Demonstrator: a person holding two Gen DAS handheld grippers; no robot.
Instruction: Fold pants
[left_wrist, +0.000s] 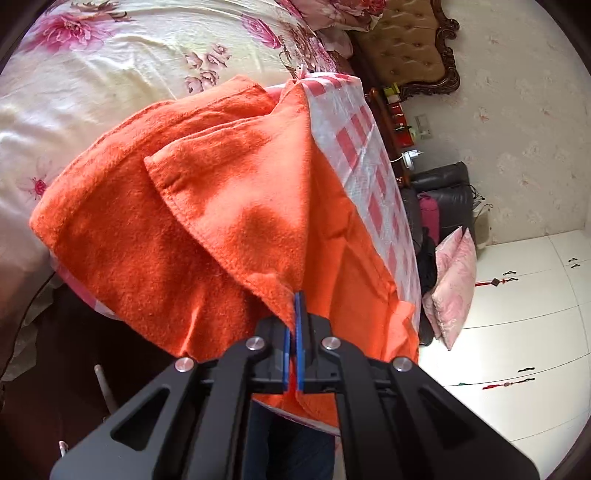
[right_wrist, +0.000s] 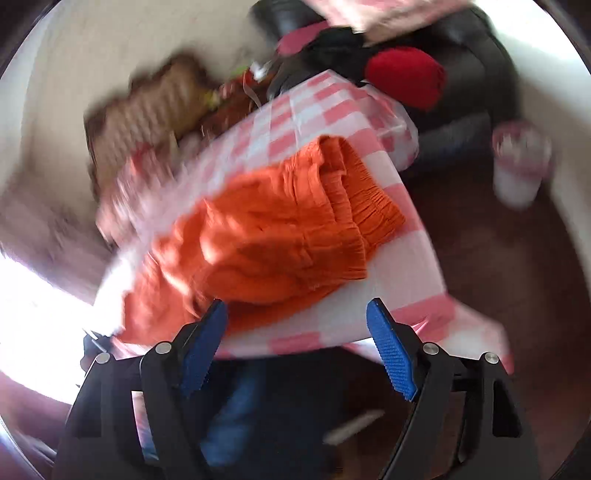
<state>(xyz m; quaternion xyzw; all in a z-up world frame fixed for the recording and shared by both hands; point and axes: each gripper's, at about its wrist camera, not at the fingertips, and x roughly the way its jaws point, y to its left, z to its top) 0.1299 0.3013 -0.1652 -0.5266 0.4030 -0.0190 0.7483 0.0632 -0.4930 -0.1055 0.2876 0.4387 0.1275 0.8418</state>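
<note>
Orange fleece pants (left_wrist: 207, 221) on checked table (left_wrist: 365, 147); left gripper (left_wrist: 297, 295) jaws pinching hem; right gripper (right_wrist: 297, 310) jaws spread, empty.

Black hand-held gripper (left_wrist: 294, 295) (blue ribbed pads, silver screws).

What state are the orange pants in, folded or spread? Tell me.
Folded: the orange pants lie doubled in layers on the checked cloth, one corner pinched in the left tongs.
</note>
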